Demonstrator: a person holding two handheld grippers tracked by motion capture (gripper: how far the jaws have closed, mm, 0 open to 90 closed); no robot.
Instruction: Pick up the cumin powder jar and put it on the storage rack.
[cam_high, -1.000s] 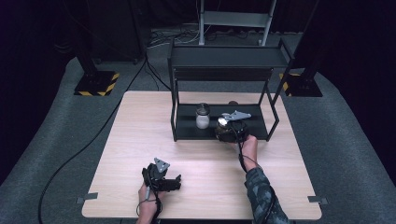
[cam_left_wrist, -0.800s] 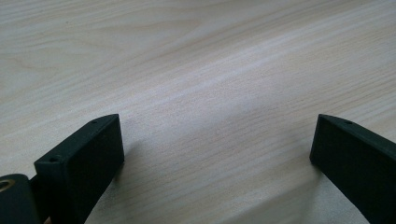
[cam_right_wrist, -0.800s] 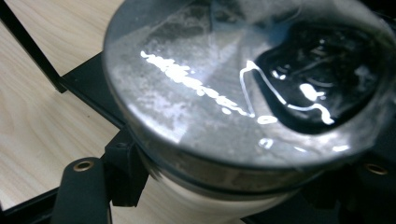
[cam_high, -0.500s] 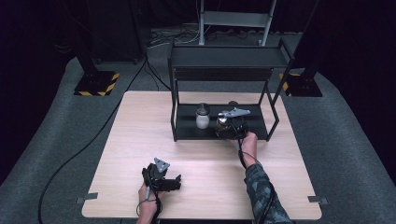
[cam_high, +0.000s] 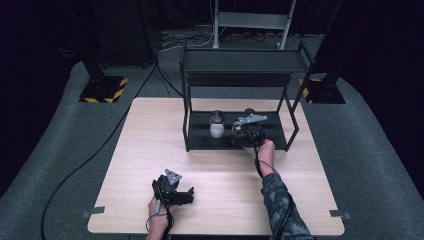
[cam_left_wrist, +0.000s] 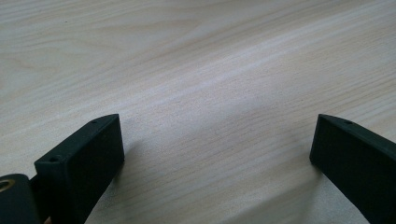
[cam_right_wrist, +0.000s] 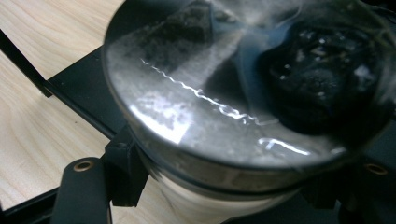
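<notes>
A glass jar (cam_right_wrist: 243, 93) is held between the jaws of the right gripper (cam_high: 246, 136), low in the middle of the high view, on or just above the bottom shelf of a black rack (cam_high: 240, 65). In the right gripper view the jar's metal lid fills the upper part of the frame, with the 2 black jaws pressed against the jar's sides just below the lid; whether its base rests on the shelf cannot be told. The contents of this jar are hidden by the lid and by reflections.

Just left of it on the same shelf stands a 2nd jar (cam_high: 216, 125), upright, with a dark lid and a white filling in its lower part. The 2 jars are near each other but apart.

The work is judged to be in the middle: 1 jar already stands on the shelf, and the held jar is either being set beside it or being taken out, with release or lifting yet to be done.

The left gripper (cam_high: 172, 190) is rested at the lower left of the wooden table (cam_high: 150, 150), its jaws wide apart with nothing between them.
</notes>
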